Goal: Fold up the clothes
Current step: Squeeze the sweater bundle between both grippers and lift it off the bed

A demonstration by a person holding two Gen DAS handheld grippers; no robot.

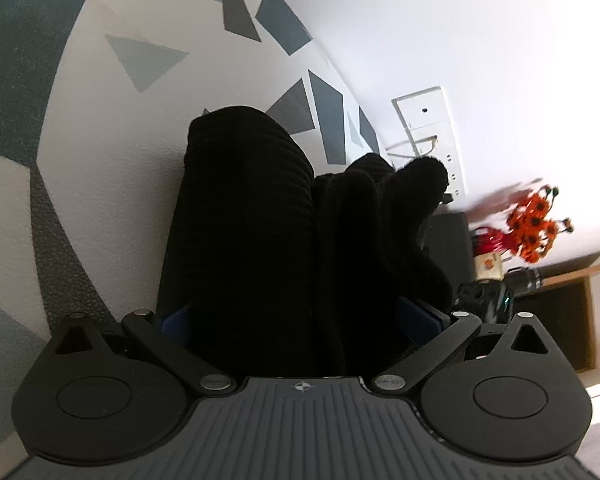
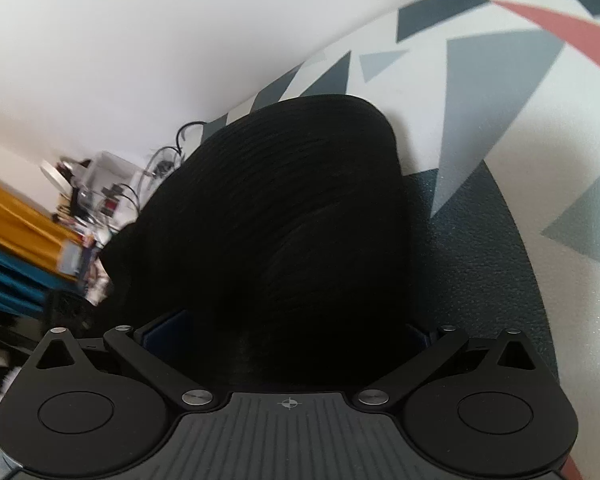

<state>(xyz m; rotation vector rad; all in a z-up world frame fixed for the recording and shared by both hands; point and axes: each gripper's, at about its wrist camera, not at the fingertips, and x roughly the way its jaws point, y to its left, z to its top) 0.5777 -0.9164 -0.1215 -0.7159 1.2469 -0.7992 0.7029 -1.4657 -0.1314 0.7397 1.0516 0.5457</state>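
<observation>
1. Two wrist views, both largely filled by one black ribbed garment (image 1: 252, 240). Left wrist view first: the left gripper (image 1: 300, 316) has its linkage arms splayed wide, with blue pads (image 1: 418, 314) showing at either side.
2. Same view: its jaws stand spread apart, and the garment lies bunched between them. Whether the pads press on the cloth I cannot tell; the fabric hides most of each pad.
3. Same view: the garment rests on a table (image 1: 100, 152) covered in a white surface with grey and dark triangles. One fold rises as a tall ribbed roll at centre; a looser lump sits to its right.
4. Same view, background right: a white wall with a socket plate (image 1: 424, 114), orange flowers (image 1: 534, 224) blurred, and a wooden shelf unit (image 1: 580, 280).
5. Right wrist view: the right gripper (image 2: 288, 332) also shows its arms splayed outward, blue pads (image 2: 166, 330) peeking at both sides of the cloth.
6. Same view: the garment (image 2: 292, 220) heaps up as a domed ribbed mass directly between the jaws and over them. Jaws look spread; contact with the pads is hidden, so a grip cannot be confirmed.
7. Same view: the patterned table (image 2: 520, 160) runs to the right, with one pink triangle at the top corner. Left background is blurred clutter, cables and yellow and teal fabric (image 2: 16, 240).
</observation>
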